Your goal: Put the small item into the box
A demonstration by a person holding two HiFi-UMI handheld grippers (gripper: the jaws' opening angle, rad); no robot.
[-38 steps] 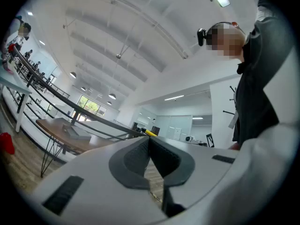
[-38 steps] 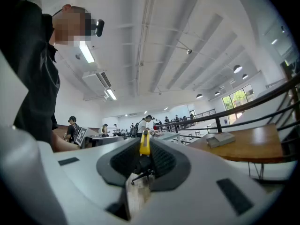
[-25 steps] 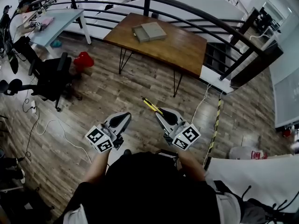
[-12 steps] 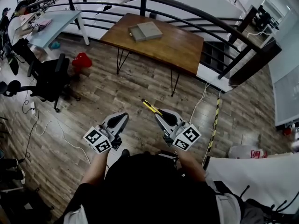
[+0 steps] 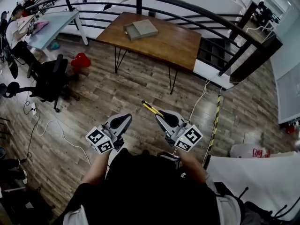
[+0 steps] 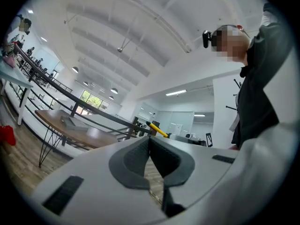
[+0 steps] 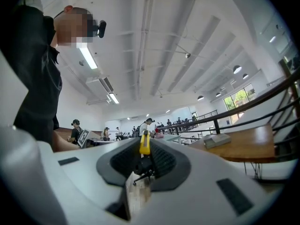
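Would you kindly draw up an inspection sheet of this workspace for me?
Surface: wooden table on thin legs, well ahead of both grippers.
Job's things: grey box on the table; yellow item in the right gripper, far from the box.
Clutter: black office chair and red object on the floor.
Grippers: left gripper shut, empty; right gripper shut on the yellow item.
Cables: white cable trails on the floor at left; second white cable near the table.
Surroundings: black railing behind the table; striped tape on the floor.
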